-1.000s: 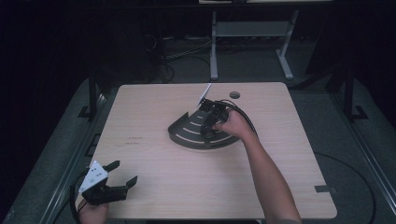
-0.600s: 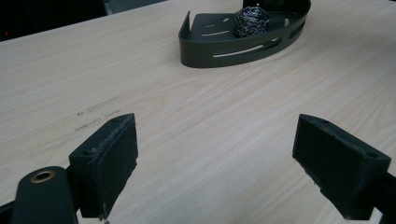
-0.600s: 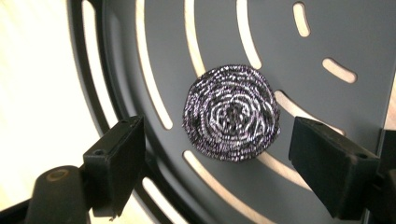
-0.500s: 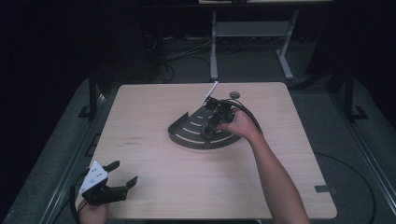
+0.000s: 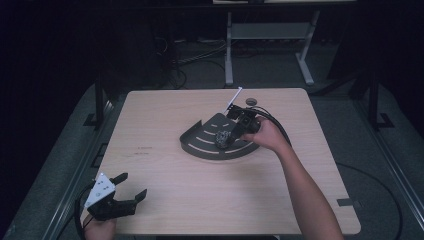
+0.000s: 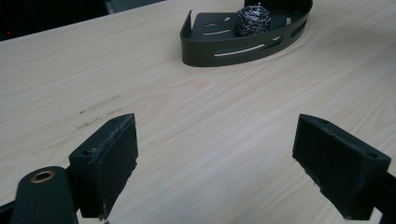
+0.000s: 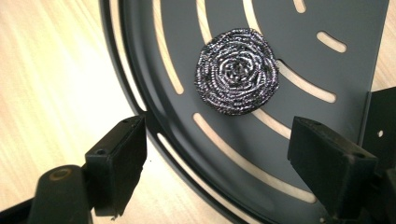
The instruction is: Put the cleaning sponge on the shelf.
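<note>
A dark grey fan-shaped tray [image 5: 200, 145] with curved slots lies in the middle of the wooden table. A round steel-wool scourer [image 5: 222, 138] rests inside it. My right gripper [image 5: 234, 127] hovers over the tray's far right side, just right of the scourer, tilted down toward it. In the right gripper view the scourer [image 7: 238, 77] lies on the tray floor [image 7: 299, 56] beyond the open jaws of my right gripper [image 7: 224, 163], with nothing between them. My left gripper [image 5: 131, 186] stands open near the table's front left corner. In the left gripper view the left gripper [image 6: 219, 163] faces the distant tray [image 6: 243, 49] and scourer [image 6: 252, 21].
A small dark disc [image 5: 251, 101] lies on the table behind the tray. The person's right forearm [image 5: 305, 190] crosses the right half of the table. A white metal stand [image 5: 270, 35] and cables [image 5: 190, 55] are on the floor beyond the far edge.
My right gripper has risen and drawn back to the right, off the tray's middle, so the scourer now lies uncovered. The left gripper has stayed where it was.
</note>
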The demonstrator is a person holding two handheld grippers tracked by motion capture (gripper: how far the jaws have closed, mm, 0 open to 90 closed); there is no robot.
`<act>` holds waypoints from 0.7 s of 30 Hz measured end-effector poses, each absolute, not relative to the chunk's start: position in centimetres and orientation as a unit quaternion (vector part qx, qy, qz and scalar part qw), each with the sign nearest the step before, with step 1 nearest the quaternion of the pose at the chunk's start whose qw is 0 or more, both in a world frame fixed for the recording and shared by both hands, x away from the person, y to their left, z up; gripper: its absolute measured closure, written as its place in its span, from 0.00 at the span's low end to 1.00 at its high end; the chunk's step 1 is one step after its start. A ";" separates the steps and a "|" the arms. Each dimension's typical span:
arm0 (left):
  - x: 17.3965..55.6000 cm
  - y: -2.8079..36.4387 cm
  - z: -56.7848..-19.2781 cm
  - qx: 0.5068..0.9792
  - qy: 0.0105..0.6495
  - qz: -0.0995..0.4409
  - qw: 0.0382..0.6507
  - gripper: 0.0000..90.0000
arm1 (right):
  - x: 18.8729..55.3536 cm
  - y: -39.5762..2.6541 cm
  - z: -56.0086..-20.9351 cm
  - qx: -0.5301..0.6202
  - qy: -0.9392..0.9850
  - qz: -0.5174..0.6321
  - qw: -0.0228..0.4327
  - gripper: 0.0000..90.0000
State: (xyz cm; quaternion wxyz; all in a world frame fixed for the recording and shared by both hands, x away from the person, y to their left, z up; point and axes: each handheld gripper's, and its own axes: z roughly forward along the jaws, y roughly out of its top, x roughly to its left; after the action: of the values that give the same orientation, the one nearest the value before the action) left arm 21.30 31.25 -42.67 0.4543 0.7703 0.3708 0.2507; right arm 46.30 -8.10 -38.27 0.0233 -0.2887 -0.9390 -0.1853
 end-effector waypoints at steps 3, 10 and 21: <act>21.3 31.2 -42.7 0.771 0.370 0.251 0.454 0.15 | 45.8 -8.5 -38.3 -0.287 -0.939 -0.190 0.023 0.21; 21.3 31.2 -42.7 0.772 0.370 0.251 0.453 0.15 | 45.1 -8.9 -38.1 -0.282 -0.940 -0.190 0.023 0.21; 21.3 31.2 -42.8 0.773 0.370 0.251 0.450 0.15 | 43.6 -10.3 -37.7 -0.281 -0.936 -0.210 0.010 0.21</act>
State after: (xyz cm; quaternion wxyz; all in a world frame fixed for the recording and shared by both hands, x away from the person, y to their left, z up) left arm 21.31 31.17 -42.76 0.4497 0.7732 0.3700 0.2511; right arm 43.61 -10.30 -37.67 0.0104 -0.2814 -0.9364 -0.2096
